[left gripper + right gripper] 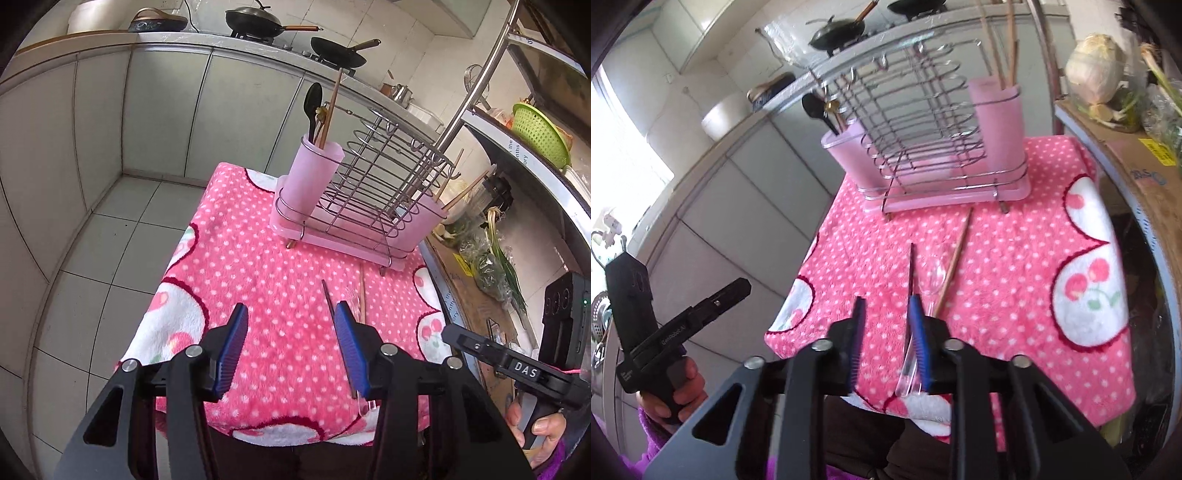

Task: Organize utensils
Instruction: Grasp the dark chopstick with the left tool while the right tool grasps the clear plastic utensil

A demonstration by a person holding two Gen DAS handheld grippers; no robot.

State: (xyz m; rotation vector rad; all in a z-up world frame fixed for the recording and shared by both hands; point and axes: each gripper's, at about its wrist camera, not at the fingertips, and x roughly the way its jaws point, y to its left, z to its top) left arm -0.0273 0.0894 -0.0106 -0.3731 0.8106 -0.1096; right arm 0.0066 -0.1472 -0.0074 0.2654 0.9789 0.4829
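Blue-padded fingers of the left gripper stand wide apart over the pink polka-dot fleece cloth that covers the worktop, with nothing between them. Just right of them, three utensils lie loose on the cloth: a dark slim chopstick, a clear plastic spoon and a brown wooden chopstick, side by side and nearly parallel, pointing toward the rack.

The right gripper has its fingers drawn close but not together. The dark chopstick and the handle of the clear spoon run down beside the right-hand pad (whether the pad touches either one I cannot tell), and the gap between the pads looks empty over the cloth.

At the far end of the cloth stands the chrome wire dish rack on its pink plastic tray. Its left pink plastic cup already holds a black plastic spoon, a long wooden-handled utensil and a small gold-tipped piece. Its right pink plastic cup holds what look like two or three wooden chopsticks.

By my judgement the sorting is roughly half done: three pieces in the left cup, two or three in the right, and three left on the cloth. Presumably the chopsticks go to the right cup and the spoon to the left.
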